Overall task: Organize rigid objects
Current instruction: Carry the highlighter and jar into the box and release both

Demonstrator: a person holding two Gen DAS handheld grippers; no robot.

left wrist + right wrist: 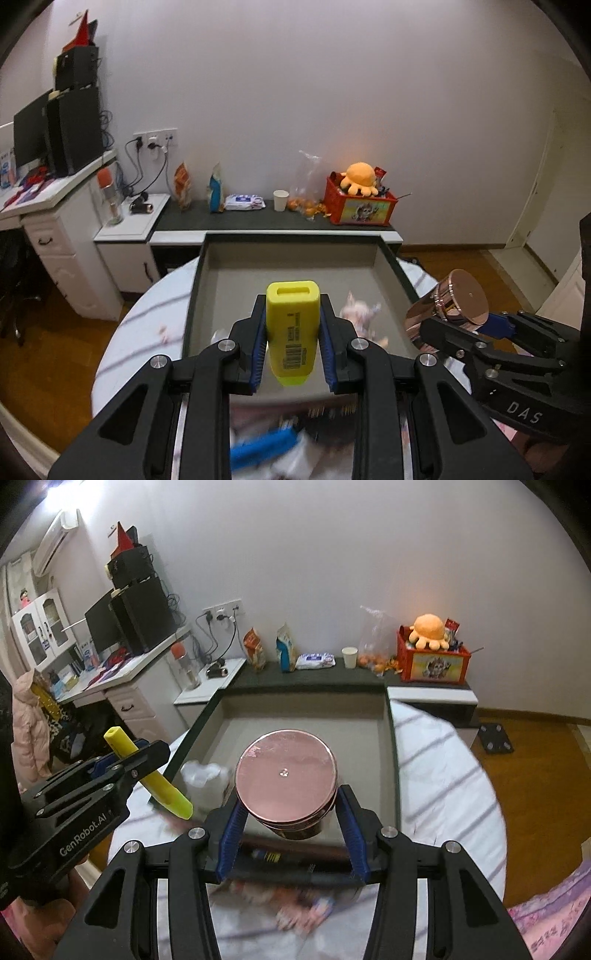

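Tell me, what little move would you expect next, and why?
Probably lowering the yellow highlighter into the grey tray. The left gripper grips it above the tray floor, and the right gripper likewise holds the copper tin over the tray.

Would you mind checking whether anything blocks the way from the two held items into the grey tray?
Nothing visible does. The yellow highlighter and the copper jar hang above the open tray; only small blurred items lie inside.
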